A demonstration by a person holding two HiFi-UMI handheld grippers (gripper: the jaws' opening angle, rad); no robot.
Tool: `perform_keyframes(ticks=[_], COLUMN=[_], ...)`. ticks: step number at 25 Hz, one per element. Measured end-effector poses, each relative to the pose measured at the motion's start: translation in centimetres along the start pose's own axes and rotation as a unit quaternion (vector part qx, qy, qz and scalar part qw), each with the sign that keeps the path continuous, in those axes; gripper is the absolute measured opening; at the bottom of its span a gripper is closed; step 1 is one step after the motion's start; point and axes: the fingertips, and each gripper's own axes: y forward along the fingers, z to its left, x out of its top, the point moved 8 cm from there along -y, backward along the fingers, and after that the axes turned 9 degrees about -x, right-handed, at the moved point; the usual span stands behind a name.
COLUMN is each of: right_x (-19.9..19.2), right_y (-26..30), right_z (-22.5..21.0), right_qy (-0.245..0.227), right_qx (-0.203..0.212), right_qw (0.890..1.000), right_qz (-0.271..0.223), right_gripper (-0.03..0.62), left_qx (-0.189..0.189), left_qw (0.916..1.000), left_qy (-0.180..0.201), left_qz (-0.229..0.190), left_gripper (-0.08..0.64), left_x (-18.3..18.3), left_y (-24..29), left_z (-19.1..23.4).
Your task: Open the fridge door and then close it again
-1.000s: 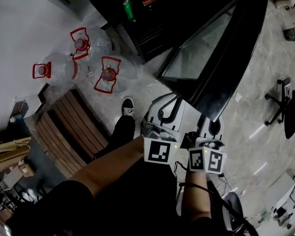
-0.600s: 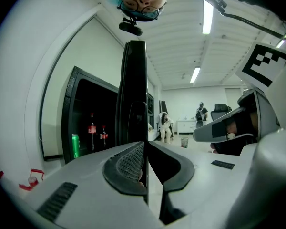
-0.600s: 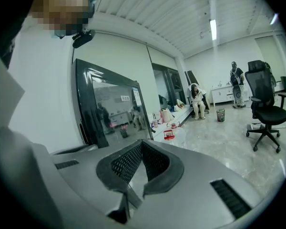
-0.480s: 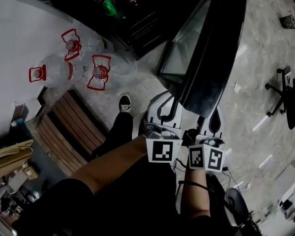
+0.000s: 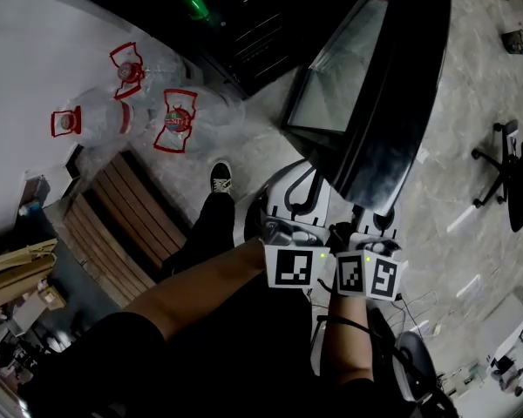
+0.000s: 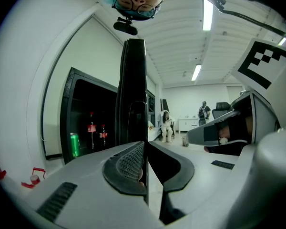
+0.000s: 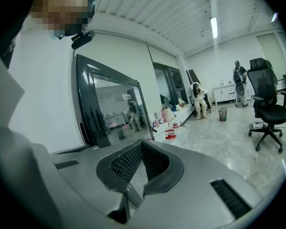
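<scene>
Head view: the fridge door stands open at one o'clock, swung off the fridge at twelve; left gripper and right gripper sit side by side at its near edge.

Left gripper view: jaws together; door edge-on just beyond, at twelve.

Right gripper view: jaws together, holding nothing; door's glass at ten.

Under glaring ceiling strip lights, edges warp; head view is dim.
</scene>
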Motion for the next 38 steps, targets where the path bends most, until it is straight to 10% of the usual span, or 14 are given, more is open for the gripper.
perform_keyframes(ticks=[16,38], right_x=[-0.5,-0.9], right_y=[1.0,7.4], right_z=[1.9,15.3], right_qy=[-0.003,-0.016], right_qx=[0.007,0.044], right_qw=[1.000,0.999], right_qz=[0.008,0.020], right_gripper=[0.015,0.015], left_qx=[-0.014,-0.158], left_qw=[0.9998,0.9867], left_qy=[0.010,0.034], left_qz=[0.001,-0.019], left_gripper=[0.032,0.037], left_x=[-0.1,-1.1], left_y=[-0.4,-1.2], left_z=[2.4,23.2])
